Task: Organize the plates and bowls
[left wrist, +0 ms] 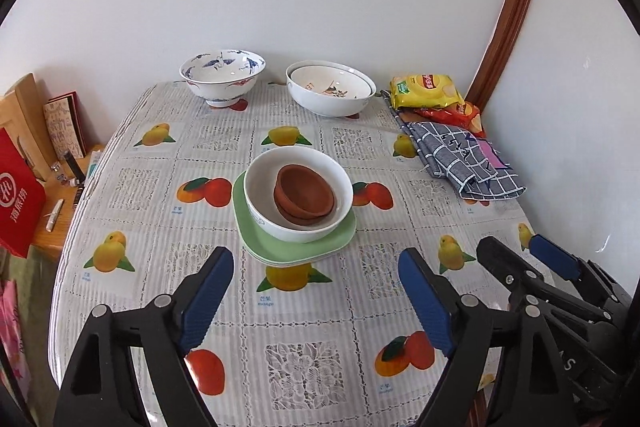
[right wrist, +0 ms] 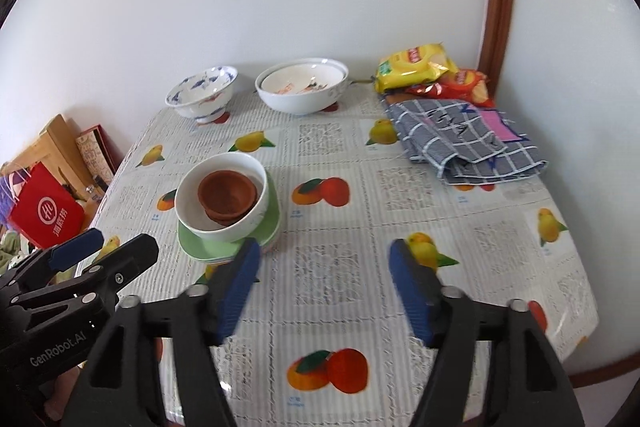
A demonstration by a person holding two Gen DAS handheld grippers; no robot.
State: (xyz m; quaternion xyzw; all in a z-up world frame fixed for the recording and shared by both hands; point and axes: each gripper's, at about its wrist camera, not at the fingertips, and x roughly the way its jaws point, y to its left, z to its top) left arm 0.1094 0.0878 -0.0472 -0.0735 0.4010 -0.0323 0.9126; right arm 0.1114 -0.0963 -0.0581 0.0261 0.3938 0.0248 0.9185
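Observation:
Mid-table stands a stack: green plates (left wrist: pixel 296 247) (right wrist: pixel 224 249) at the bottom, a white bowl (left wrist: pixel 260 203) (right wrist: pixel 188 211) on them, and two nested brown bowls (left wrist: pixel 304 193) (right wrist: pixel 228 193) inside it. Against the wall sit a blue-patterned footed bowl (left wrist: pixel 222 75) (right wrist: pixel 202 95) and a wide white bowl (left wrist: pixel 330 93) (right wrist: pixel 300 87) with a smaller dish nested in it. My left gripper (left wrist: pixel 315 258) (right wrist: pixel 122 239) hovers open just in front of the stack, with nothing between its fingers. My right gripper (right wrist: pixel 325 247) (left wrist: pixel 512 245) is open beside it to the right, also empty.
The fruit-print tablecloth (left wrist: pixel 304 355) covers the table. A checked cloth (left wrist: pixel 460 155) (right wrist: pixel 468 143) and snack bags (left wrist: pixel 428 91) (right wrist: pixel 416 67) lie at the back right by a wooden door frame (right wrist: pixel 496 7). To the left, a side table holds a red bag (left wrist: pixel 16 195) (right wrist: pixel 46 211) and boxes.

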